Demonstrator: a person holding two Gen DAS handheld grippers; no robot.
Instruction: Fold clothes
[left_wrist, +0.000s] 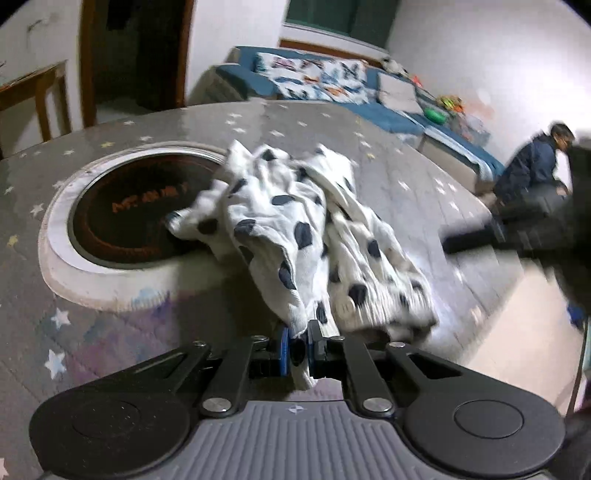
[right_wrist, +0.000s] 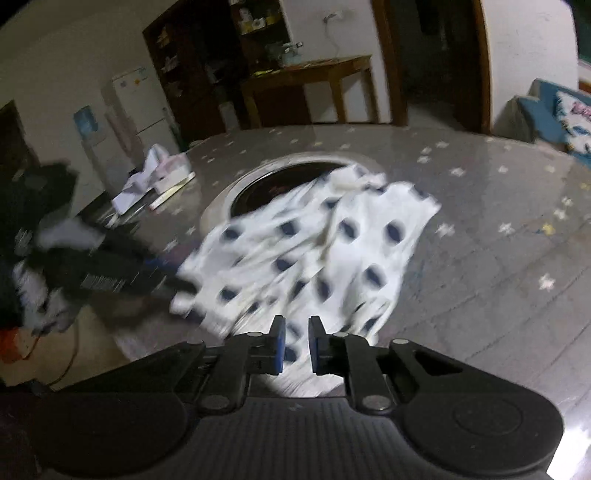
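A white garment with dark blue dots (left_wrist: 295, 221) lies crumpled on the grey star-patterned table (left_wrist: 110, 332), one end draped over a round dark recess (left_wrist: 125, 214). My left gripper (left_wrist: 298, 328) is shut on a bunched edge of it, with cloth pinched between the blue pads. In the right wrist view the garment (right_wrist: 314, 251) spreads in front of my right gripper (right_wrist: 295, 325), whose pads stand a little apart with cloth showing in the gap below them and not pressed. The left gripper (right_wrist: 184, 284) appears there blurred at the cloth's left corner.
A white box and papers (right_wrist: 159, 177) lie at the table's far left edge. A person (left_wrist: 535, 166) sits low beyond the table's right side. A blue sofa (left_wrist: 314, 81), a wooden side table (right_wrist: 306, 74) and a fridge (right_wrist: 136, 99) stand further back.
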